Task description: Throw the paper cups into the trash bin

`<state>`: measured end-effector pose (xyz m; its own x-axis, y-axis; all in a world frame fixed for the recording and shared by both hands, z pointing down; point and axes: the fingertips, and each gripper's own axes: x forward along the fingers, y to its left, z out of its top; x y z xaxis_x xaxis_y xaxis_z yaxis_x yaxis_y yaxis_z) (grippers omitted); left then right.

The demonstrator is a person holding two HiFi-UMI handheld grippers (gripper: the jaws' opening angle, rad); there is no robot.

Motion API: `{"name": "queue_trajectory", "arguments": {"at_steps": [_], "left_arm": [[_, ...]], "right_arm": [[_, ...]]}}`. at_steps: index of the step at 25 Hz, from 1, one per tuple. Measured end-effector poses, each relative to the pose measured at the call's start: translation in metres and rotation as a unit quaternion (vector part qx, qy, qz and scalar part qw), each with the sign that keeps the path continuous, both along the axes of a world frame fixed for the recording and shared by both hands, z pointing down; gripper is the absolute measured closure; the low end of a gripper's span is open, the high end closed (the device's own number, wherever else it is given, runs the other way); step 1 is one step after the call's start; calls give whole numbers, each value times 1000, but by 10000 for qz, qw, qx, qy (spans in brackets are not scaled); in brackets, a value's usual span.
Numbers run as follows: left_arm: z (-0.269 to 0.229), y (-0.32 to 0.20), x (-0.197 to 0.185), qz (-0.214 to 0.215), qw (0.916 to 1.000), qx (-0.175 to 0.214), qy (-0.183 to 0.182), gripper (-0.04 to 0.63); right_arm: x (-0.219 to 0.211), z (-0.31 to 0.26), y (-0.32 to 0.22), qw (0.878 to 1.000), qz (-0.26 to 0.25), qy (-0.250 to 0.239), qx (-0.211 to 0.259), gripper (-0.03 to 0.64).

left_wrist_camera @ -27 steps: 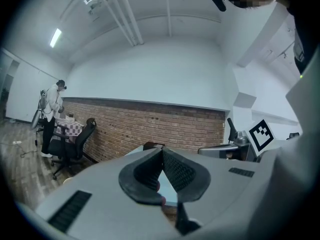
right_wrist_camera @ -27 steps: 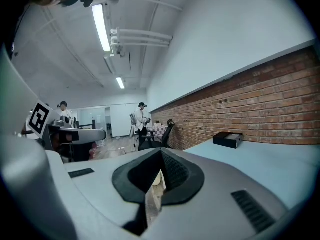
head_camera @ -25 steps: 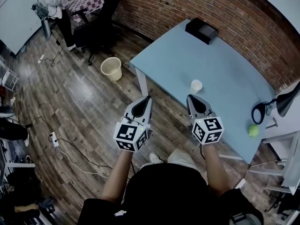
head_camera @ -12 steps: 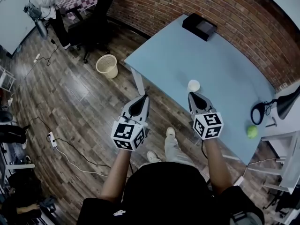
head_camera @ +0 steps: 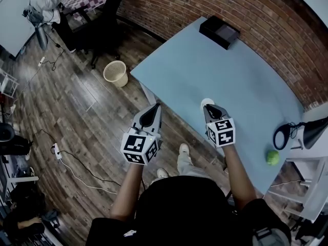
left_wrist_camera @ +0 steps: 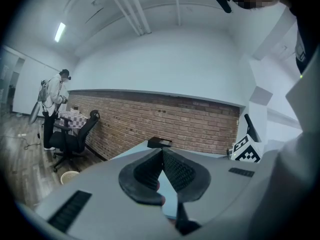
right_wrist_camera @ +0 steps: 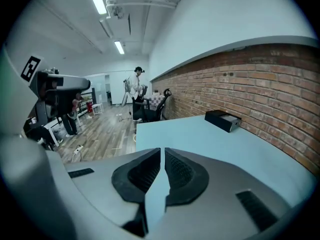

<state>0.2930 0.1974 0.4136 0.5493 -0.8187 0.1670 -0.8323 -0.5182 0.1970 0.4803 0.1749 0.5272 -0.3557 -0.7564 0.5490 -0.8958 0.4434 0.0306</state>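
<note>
A white paper cup (head_camera: 206, 102) stands upright on the light blue table (head_camera: 236, 81), near its front edge. My right gripper (head_camera: 211, 108) hovers just before the cup, and its tip hides the cup's near side. Its jaws are shut and hold nothing (right_wrist_camera: 162, 150); the cup does not show in the right gripper view. My left gripper (head_camera: 153, 108) is over the wooden floor beside the table's left corner, shut and empty (left_wrist_camera: 162, 151). The cream mesh trash bin (head_camera: 116, 73) stands on the floor to the far left and also shows low in the left gripper view, trash bin (left_wrist_camera: 68, 176).
A black box (head_camera: 219, 32) lies at the table's far end by the brick wall. A green ball (head_camera: 272, 157) and a black desk lamp (head_camera: 294, 132) are at the table's right. Office chairs (head_camera: 105, 22) and a person (head_camera: 43, 4) stand beyond the bin. Cables (head_camera: 77, 160) cross the floor.
Both grippers have moved forward toward the table. The right one has dropped closer to the cup, whose near side it now covers. Both stay shut.
</note>
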Motion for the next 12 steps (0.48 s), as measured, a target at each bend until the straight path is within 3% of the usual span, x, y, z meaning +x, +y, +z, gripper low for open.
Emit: {"name": "queue_trajectory", "arguments": {"at_steps": [5,8,12], "left_arm": [[9,-27,11,-174,9998,-129,-10,586],[14,-39,18,-244,9995,-184,-52,586],[22,-52,29,-299,9991,-278,-116,586]], "right_arm": [[13,47,-18,9968,-301,542,-501,609],[14,73,-22,9933,-484,581,-880,538],[15,96,-24,9857,-805,940,-1147,492]]}}
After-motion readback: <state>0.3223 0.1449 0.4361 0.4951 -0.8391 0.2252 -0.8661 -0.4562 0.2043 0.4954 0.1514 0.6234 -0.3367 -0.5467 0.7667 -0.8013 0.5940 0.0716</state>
